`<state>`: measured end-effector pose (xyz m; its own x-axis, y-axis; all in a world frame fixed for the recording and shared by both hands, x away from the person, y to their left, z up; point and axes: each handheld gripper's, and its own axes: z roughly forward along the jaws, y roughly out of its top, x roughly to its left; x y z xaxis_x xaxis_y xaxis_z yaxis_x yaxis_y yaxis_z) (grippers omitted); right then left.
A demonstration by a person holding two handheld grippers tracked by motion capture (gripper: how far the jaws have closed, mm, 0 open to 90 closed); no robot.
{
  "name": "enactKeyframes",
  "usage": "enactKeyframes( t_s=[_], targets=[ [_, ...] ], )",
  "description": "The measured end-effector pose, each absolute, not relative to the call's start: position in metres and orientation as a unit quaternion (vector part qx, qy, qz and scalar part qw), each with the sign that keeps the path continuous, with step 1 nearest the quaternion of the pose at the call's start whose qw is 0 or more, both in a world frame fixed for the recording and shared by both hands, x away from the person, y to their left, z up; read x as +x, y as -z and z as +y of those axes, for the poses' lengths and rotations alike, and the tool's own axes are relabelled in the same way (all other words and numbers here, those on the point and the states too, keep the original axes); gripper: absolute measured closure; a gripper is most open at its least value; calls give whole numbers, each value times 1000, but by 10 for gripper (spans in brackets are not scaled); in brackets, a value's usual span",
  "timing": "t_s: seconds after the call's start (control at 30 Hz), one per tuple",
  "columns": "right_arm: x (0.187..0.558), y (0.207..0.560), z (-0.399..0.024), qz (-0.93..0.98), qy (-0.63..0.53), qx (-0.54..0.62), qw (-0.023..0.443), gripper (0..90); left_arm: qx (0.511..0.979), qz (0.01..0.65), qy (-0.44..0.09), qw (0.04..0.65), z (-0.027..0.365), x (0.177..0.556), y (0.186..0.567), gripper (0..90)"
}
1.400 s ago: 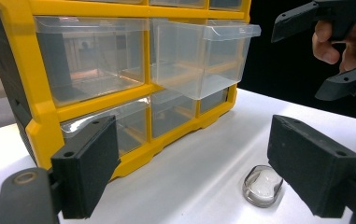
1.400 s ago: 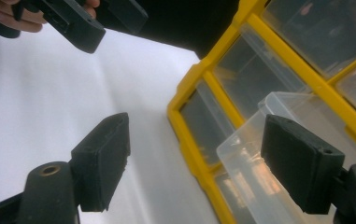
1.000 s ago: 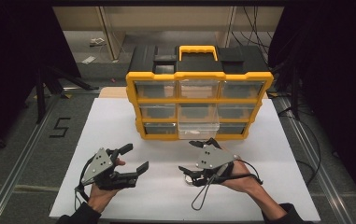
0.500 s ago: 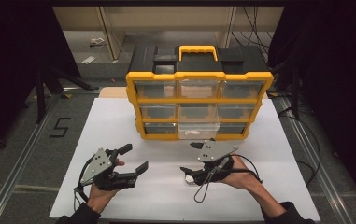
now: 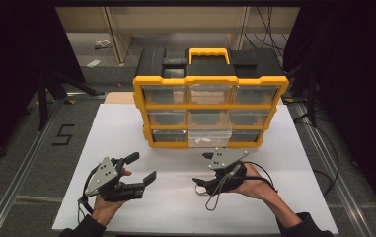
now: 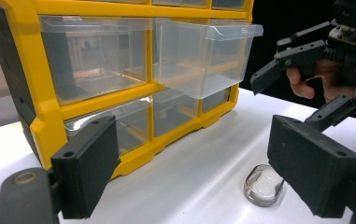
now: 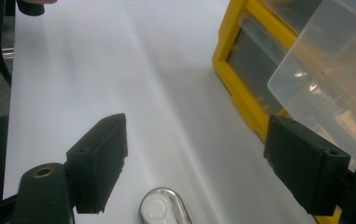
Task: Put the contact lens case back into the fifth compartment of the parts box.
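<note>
A yellow organizer with clear drawers stands at the middle of the white board. Its lower middle drawer is pulled out; the same drawer juts toward me in the left gripper view and sits at the upper right in the right gripper view. A small clear rounded piece lies on the board, low between the right gripper's jaws. My left gripper is open and holds nothing. My right gripper is open over the piece, in front of the drawer.
The white board has bare room on both sides of the organizer and in front of it. Metal rails run along the floor at left and right. Cables trail at the right edge.
My right gripper has turned and shifted slightly right and toward the organizer. The left gripper has stayed where it was.
</note>
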<state>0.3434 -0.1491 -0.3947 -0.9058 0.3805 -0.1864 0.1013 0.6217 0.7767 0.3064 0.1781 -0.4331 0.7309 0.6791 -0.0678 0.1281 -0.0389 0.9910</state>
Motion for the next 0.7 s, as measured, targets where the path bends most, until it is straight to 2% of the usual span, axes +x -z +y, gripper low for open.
enactKeyframes(
  t_s=[0.7],
  targets=[
    [354,417,-151,914,-359,140,127,224,689,291,-218,627,177,305,433,165]
  ],
)
